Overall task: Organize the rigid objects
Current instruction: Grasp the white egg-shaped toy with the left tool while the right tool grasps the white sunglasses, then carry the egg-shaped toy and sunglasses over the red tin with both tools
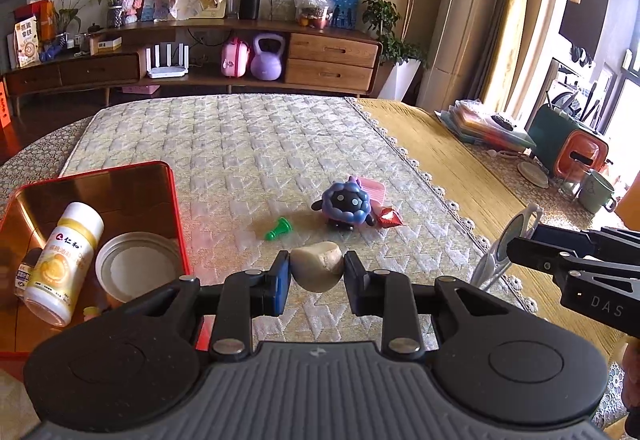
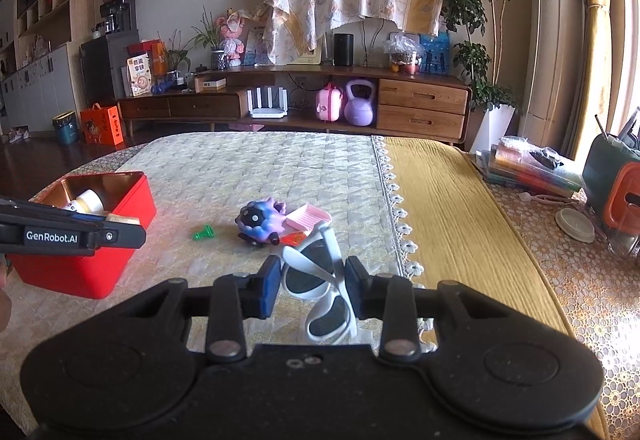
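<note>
Between both loaded grippers lie toy sheep (image 1: 346,204) and green peg (image 1: 279,229).

The left wrist view is taken from just behind the left gripper (image 1: 317,276), low over the bed, facing the wooden cabinet (image 1: 332,57) at the far wall. The red box (image 1: 176,195) is seen close by on its left side, from above. The right wrist view is taken from just behind the right gripper (image 2: 310,282), a bit further right, facing the same way. The same red box (image 2: 136,207) is seen from the side there. The purple toy (image 1: 347,204) (image 2: 260,222) and the green piece (image 1: 279,230) (image 2: 203,232) are shared by both views. Each gripper is caught at the edge of the other view.
</note>
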